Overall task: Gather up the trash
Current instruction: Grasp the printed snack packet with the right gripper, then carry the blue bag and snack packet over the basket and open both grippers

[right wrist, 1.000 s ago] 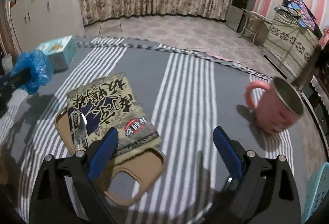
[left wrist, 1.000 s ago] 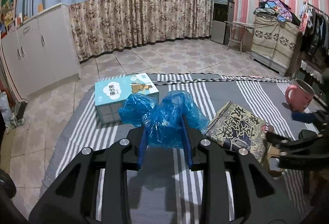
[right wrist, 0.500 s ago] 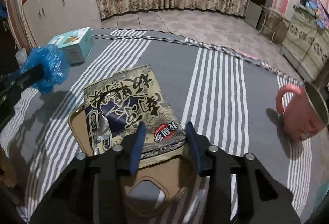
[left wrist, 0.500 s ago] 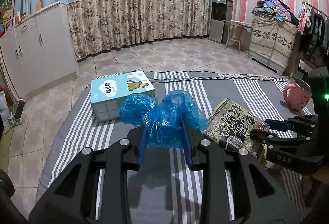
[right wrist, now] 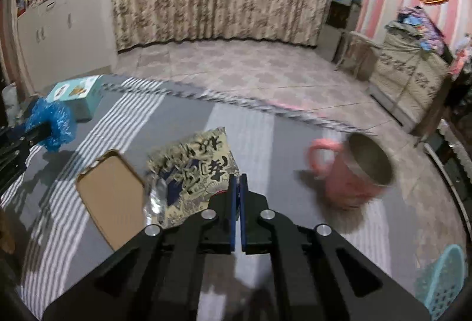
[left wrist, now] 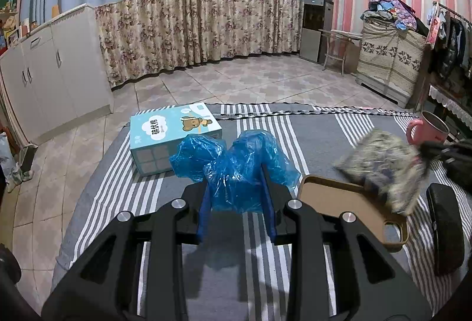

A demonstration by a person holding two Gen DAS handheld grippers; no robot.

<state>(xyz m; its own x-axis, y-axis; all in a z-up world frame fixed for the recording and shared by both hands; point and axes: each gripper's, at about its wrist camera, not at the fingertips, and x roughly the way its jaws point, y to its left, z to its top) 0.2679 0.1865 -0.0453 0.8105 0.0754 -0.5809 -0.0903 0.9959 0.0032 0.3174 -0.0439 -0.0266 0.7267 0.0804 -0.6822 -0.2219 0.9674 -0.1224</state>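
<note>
The left gripper point(left wrist: 236, 197) clamped a blue bag point(left wrist: 233, 164), apparently ready for trash. The right gripper point(right wrist: 238, 182) pinched a wrapper point(right wrist: 194, 173) by its edge, jaws nearly together, above the tablecloth point(right wrist: 265, 126).

Crumpled blue plastic bag point(left wrist: 236, 170), printed snack wrapper point(right wrist: 194, 176) lifted, tilted

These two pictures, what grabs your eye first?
Probably the crumpled blue plastic bag, pinched in the left gripper above the striped cloth. Next, the printed snack wrapper, clamped in the right gripper and lifted beside the tan phone case, with a pink mug to the right.
</note>
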